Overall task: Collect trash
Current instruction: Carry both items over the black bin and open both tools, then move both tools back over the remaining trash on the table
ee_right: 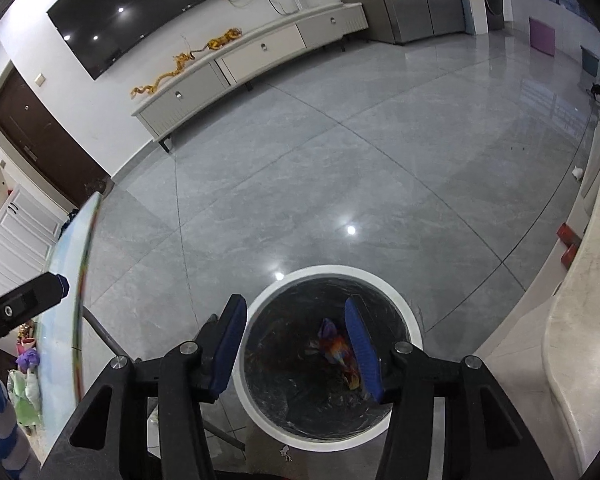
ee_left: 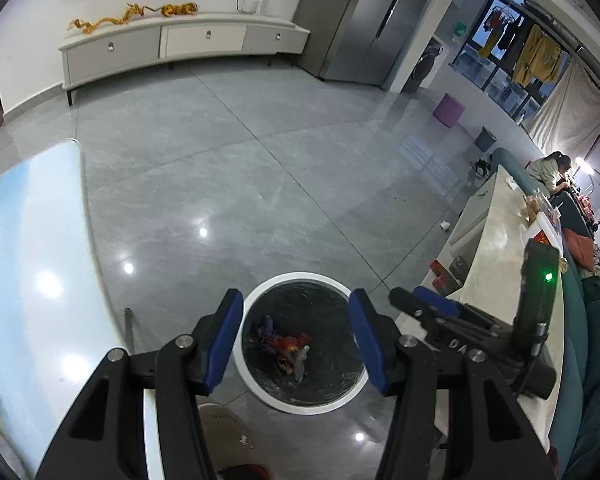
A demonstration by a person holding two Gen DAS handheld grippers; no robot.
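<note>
Hovering above the white-rimmed bin (ee_left: 305, 402), both grippers, left gripper (ee_left: 296, 340), right gripper (ee_right: 296, 346), jaws wide apart, empty, colourful trash (ee_left: 286, 346) lying inside below.

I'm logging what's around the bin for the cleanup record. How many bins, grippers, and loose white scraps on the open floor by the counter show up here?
White-rimmed trash bin, colourful wrappers inside: 1
Grippers, both open and empty: 2 (left gripper, right gripper)
Crumpled white scrap on the floor by the counter: 1
Total: 4
</note>
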